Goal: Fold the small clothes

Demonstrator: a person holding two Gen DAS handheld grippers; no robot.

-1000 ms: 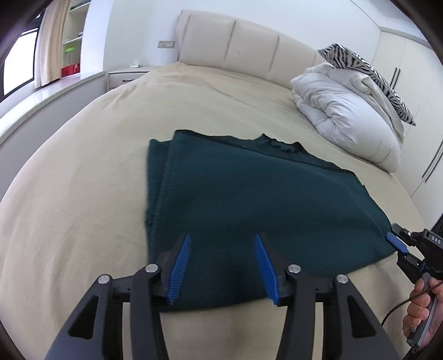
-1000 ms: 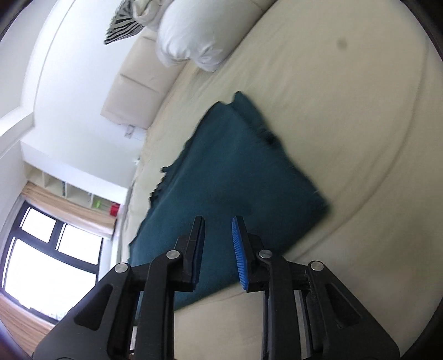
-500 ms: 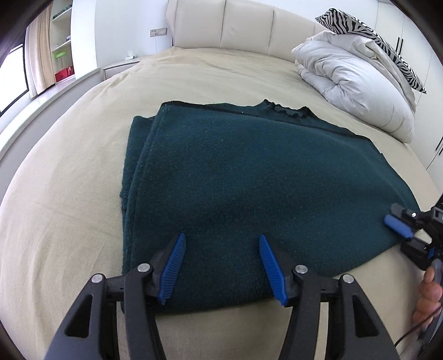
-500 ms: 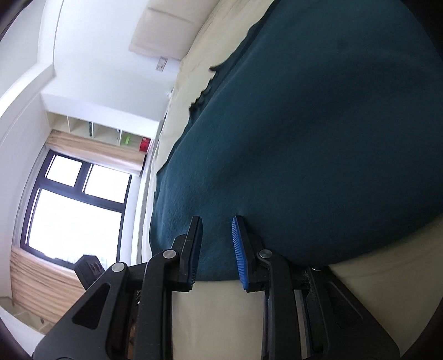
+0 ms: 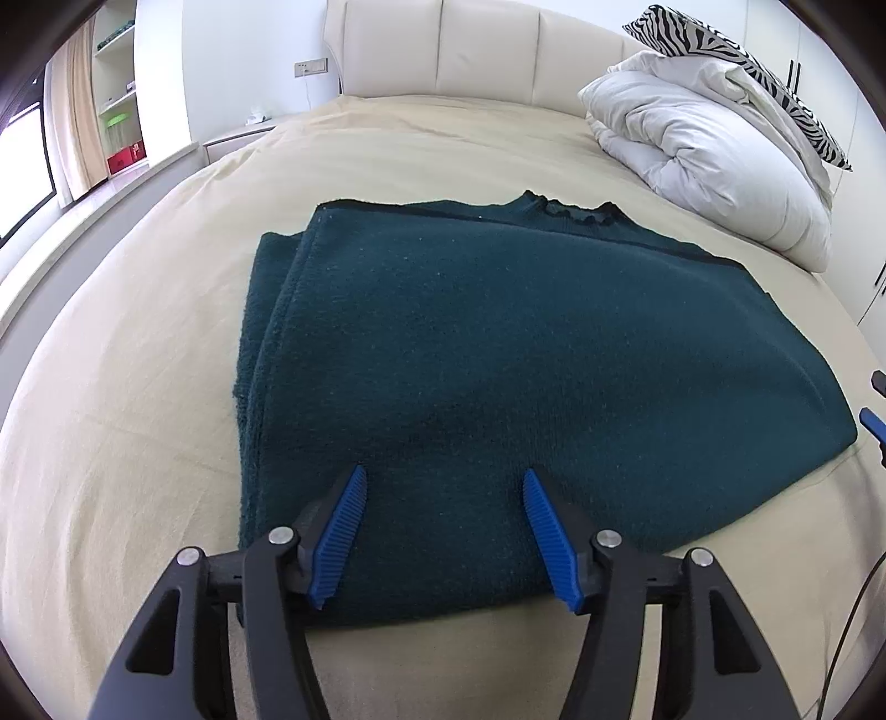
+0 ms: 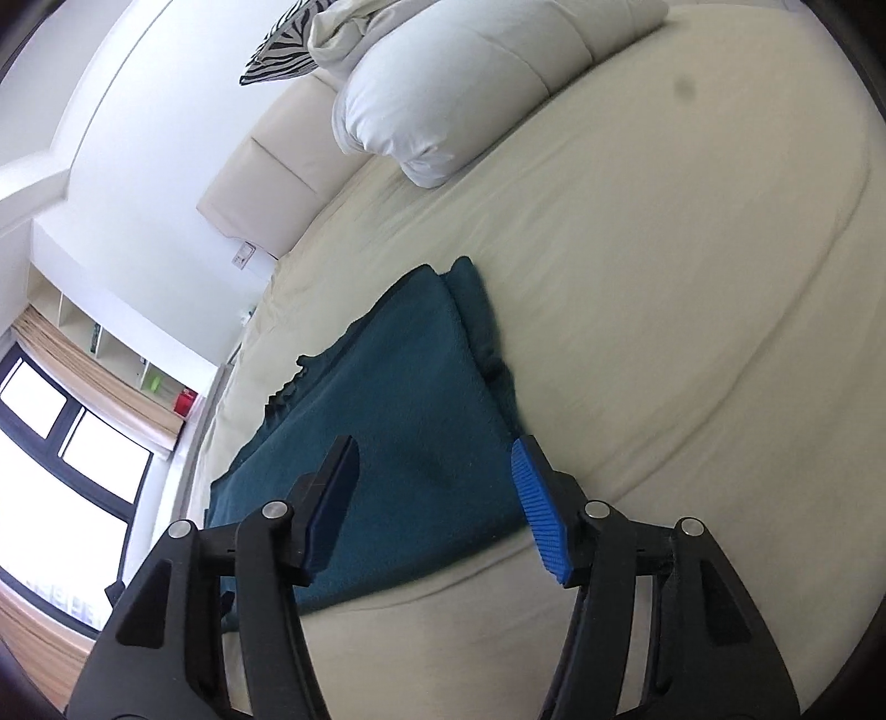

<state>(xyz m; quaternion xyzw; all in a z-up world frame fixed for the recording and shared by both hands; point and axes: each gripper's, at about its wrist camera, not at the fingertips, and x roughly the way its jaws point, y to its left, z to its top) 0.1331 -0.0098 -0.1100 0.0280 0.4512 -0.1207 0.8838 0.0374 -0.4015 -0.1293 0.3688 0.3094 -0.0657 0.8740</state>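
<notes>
Dark-teal sweater [image 5: 498, 376] lies folded on bed [image 5: 138, 415] — both jaws spread.

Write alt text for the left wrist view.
A dark teal sweater, partly folded, lies flat on a beige bed, with the open left tool over its near edge. A white duvet sits far right.

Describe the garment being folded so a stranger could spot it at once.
Start at the wide beige bed with the padded cream headboard. In the middle of the sheet lies the dark teal sweater, partly folded, its frilled neckline towards the headboard. It is the only dark thing there; the white duvet is bundled apart.
</notes>
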